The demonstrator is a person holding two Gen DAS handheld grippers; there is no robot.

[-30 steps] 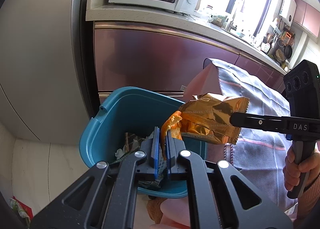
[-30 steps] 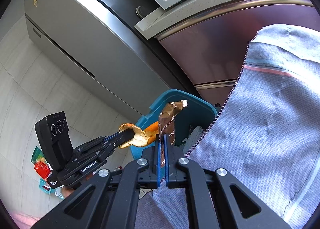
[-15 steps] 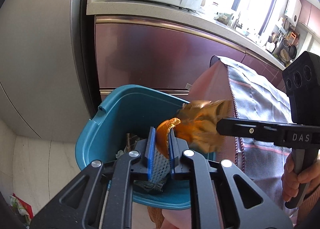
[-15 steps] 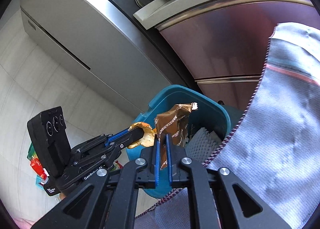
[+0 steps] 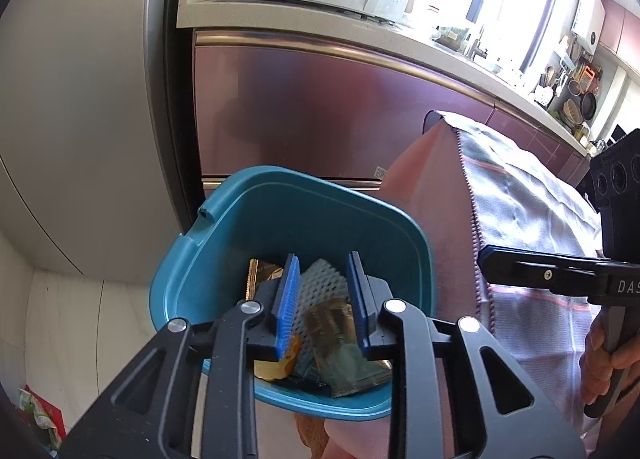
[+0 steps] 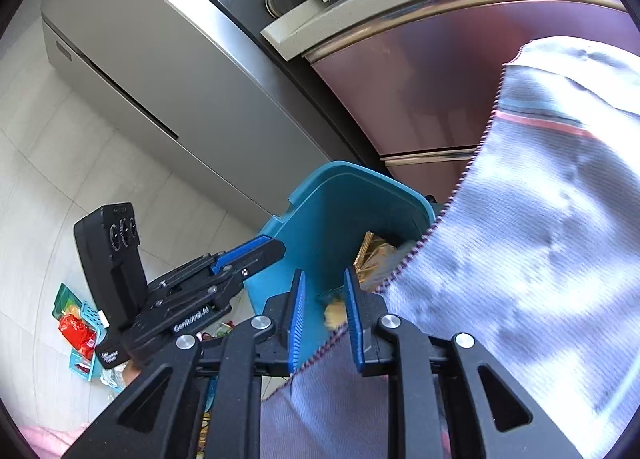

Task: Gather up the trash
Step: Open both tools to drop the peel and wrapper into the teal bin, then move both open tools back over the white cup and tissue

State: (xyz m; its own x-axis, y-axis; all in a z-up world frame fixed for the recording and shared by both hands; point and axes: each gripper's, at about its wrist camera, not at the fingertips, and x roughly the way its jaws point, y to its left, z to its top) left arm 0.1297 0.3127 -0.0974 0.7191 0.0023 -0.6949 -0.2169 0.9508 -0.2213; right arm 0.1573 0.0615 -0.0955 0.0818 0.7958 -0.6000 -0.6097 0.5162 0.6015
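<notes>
Both the left gripper (image 5: 322, 295) and right gripper (image 6: 323, 313) gape wide and empty above the near bin (image 5: 224, 259); lift straight clear of its rim.

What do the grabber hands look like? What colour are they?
Both are black plastic with triangle cut-outs and shiny silver bolts. Each finger has a ridged blue pad. The left gripper has "GenRobot.AI" printed on it; the right gripper shows the letters "DAS". Each carries a black box with three round lenses.
</notes>
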